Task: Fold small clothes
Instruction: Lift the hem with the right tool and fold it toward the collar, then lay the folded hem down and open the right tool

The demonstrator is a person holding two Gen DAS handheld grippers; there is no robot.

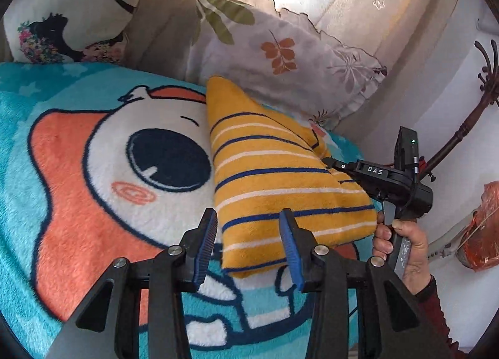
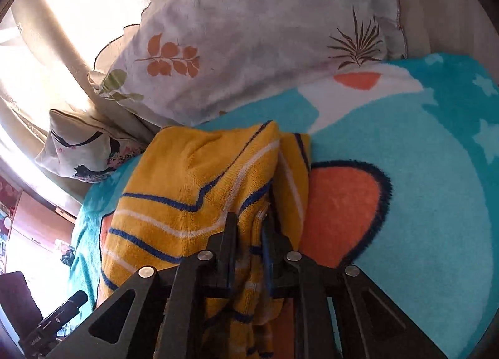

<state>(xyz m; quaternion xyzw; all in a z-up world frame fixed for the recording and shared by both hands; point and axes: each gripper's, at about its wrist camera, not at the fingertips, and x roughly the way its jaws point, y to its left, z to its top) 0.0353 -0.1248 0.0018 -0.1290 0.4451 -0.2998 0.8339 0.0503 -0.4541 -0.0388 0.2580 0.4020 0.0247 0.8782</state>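
Note:
A small yellow garment point(image 1: 274, 172) with blue and white stripes lies folded over on a turquoise cartoon blanket point(image 1: 78, 172). My left gripper point(image 1: 249, 221) is open, its blue pads just above the garment's near edge, touching nothing. My right gripper point(image 1: 327, 161) reaches in from the right and is shut on the garment's right edge. In the right wrist view the right gripper point(image 2: 249, 221) pinches a bunched fold of the garment point(image 2: 193, 178), lifted off the blanket point(image 2: 421, 187).
A floral pillow point(image 1: 280, 53) and a second printed pillow point(image 1: 62, 16) lie at the blanket's far edge against beige curtains. A dark coat stand point(image 1: 461, 128) and an orange bag point(image 1: 483, 225) are at the right. The left gripper's body point(image 2: 59, 315) shows at lower left.

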